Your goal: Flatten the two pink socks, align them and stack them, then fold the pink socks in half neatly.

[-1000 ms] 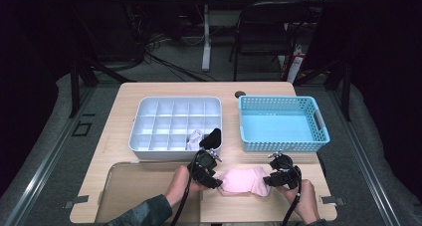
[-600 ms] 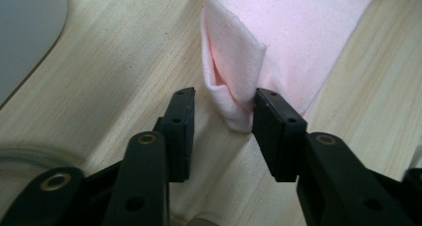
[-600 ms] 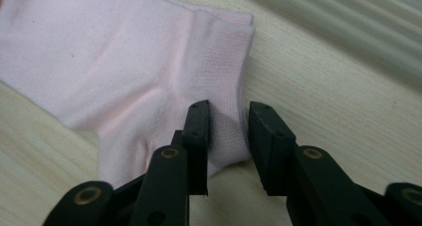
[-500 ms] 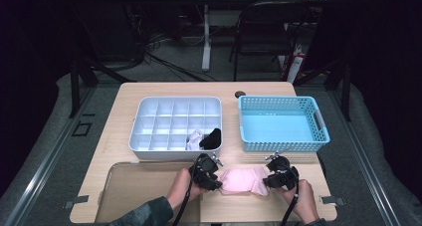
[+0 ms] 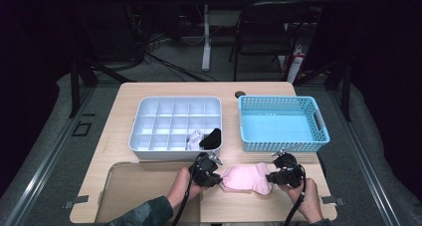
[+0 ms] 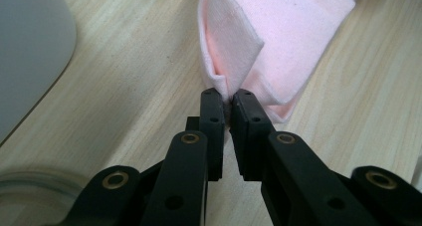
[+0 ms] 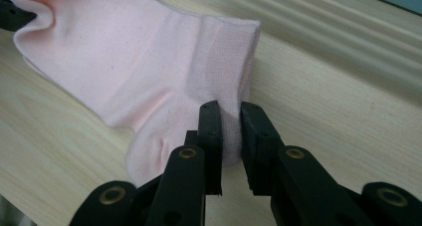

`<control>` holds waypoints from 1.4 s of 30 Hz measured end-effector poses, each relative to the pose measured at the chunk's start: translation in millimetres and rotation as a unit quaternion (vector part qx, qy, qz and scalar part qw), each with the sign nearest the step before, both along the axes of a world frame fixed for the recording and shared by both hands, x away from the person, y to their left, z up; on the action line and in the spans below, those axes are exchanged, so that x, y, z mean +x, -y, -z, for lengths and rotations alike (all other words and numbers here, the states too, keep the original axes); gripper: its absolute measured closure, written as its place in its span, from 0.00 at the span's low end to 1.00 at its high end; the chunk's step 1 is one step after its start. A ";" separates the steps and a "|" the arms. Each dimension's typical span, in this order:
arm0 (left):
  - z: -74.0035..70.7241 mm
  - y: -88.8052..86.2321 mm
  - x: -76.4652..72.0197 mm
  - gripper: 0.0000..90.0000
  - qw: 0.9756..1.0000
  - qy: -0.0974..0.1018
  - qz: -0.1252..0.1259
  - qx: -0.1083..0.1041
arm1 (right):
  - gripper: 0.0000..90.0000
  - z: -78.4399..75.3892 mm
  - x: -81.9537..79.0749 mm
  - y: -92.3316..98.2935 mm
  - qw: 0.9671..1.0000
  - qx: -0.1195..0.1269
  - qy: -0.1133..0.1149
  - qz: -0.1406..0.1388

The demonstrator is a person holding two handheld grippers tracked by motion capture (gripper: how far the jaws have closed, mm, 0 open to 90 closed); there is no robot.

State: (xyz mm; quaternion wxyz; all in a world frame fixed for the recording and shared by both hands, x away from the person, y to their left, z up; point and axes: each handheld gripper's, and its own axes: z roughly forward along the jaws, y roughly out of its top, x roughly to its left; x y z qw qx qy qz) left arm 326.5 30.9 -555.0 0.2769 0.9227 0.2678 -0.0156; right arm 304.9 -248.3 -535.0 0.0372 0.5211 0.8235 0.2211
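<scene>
Sock (image 5: 246, 178) first: the pink sock lies flat near the table's (image 5: 124, 116) front edge, right of its middle, stretched between your two grippers. Your left gripper (image 6: 228, 97) has just been closing and its jaws now pinch a folded edge of the sock's fabric; in the high view it sits at the sock's left end (image 5: 214, 172). Your right gripper (image 7: 230, 111) has also just been closing, and its jaws clamp the ribbed cuff at the sock's right end (image 5: 271, 177).

Behind the left gripper, just beyond it toward the far edge, stands the white divided tray (image 5: 149, 136); its front right compartments hold a white bundle (image 5: 194, 139) and a black bundle (image 5: 211, 138), too small to identify. The blue basket (image 5: 318, 131) stands beside the tray on the right half of the table, just behind your right gripper. A clear sheet (image 5: 134, 191) covers the front left part of the table, its edge close to your left hand (image 5: 180, 186). A small dark disc (image 5: 241, 94) lies near the far edge.

Both jaw pairs hide the cloth they grip, and your forearms are cut off at the bottom of the high view.
</scene>
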 end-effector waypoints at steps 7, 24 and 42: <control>0.3 -1.1 1.5 0.93 1.000 0.000 -0.004 -0.009 | 0.89 -1.4 -0.6 1.0 1.000 0.007 0.001 0.001; 4.2 0.4 3.1 0.93 1.000 -0.007 0.001 -0.012 | 0.89 -7.1 -2.0 3.8 1.000 0.021 0.008 0.010; 4.2 1.3 4.9 0.93 1.000 -0.002 -0.004 -0.014 | 0.89 -20.8 -7.6 0.7 0.999 0.024 0.022 0.005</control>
